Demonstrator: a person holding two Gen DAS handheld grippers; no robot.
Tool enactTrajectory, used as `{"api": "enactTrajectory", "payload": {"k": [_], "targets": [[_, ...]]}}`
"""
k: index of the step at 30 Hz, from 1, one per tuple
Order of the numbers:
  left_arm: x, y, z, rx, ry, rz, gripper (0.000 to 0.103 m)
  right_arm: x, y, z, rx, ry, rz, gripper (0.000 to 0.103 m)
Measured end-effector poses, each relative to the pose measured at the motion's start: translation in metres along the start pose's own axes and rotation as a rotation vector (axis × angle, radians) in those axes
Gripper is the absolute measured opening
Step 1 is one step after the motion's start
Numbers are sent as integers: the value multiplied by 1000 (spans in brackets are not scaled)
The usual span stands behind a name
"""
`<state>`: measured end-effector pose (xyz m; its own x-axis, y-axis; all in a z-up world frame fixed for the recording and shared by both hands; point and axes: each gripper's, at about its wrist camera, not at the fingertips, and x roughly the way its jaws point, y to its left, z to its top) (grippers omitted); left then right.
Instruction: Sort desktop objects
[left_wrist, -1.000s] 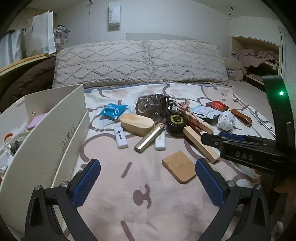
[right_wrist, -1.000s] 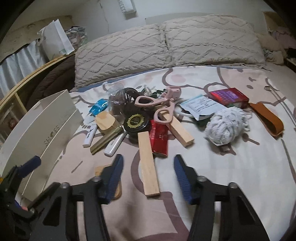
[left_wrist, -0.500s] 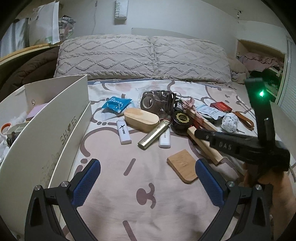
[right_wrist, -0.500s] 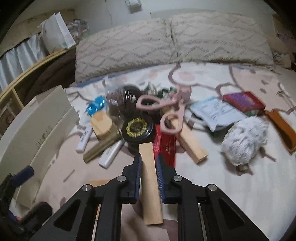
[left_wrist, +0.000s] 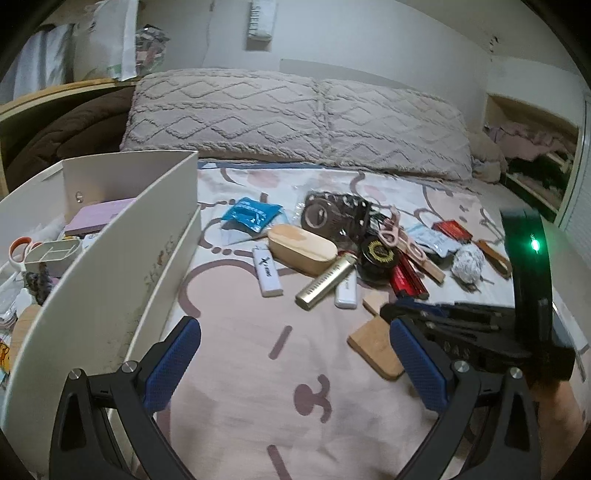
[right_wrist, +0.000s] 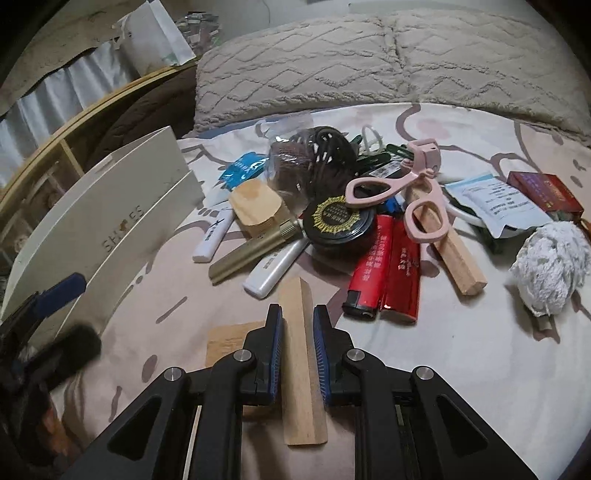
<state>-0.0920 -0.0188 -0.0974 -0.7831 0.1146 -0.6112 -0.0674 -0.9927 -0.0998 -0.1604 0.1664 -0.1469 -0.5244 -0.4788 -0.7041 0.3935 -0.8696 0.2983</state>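
Note:
My right gripper (right_wrist: 297, 328) is shut on a long wooden block (right_wrist: 301, 365), held above the bedsheet near a flat wooden tile (right_wrist: 229, 339). In the left wrist view the right gripper (left_wrist: 402, 314) reaches in from the right, over the tile (left_wrist: 373, 343). My left gripper (left_wrist: 295, 362) is open and empty above the sheet. A pile lies beyond: two red lighters (right_wrist: 384, 273), a black round tin (right_wrist: 338, 225), a pink eyelash curler (right_wrist: 406, 184), a gold tube (right_wrist: 251, 254), a second wooden block (right_wrist: 454, 251). A white shoe box (left_wrist: 110, 258) stands at the left.
The shoe box holds scissors (left_wrist: 20, 247), a white divided tray (left_wrist: 51, 254) and a purple pad (left_wrist: 96, 219). A white yarn ball (right_wrist: 550, 266), a red box (right_wrist: 543, 192) and a paper packet (right_wrist: 495, 203) lie at the right. Pillows (left_wrist: 295, 118) line the back.
My right gripper closed on the long wooden block and lifted it off the sheet, drawing back from the pile. My left gripper stayed open and shifted slightly.

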Motion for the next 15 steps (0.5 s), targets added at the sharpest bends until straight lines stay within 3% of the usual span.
{"api": "enactTrajectory", "payload": {"k": [4,15], "targets": [[-4,6,3,-18,-12,-4,103,1,8,-4,-39,13,33,18],[-7,3,5,-6,-13,-21,103,-8,55,-31,-276,49,5,19]]}}
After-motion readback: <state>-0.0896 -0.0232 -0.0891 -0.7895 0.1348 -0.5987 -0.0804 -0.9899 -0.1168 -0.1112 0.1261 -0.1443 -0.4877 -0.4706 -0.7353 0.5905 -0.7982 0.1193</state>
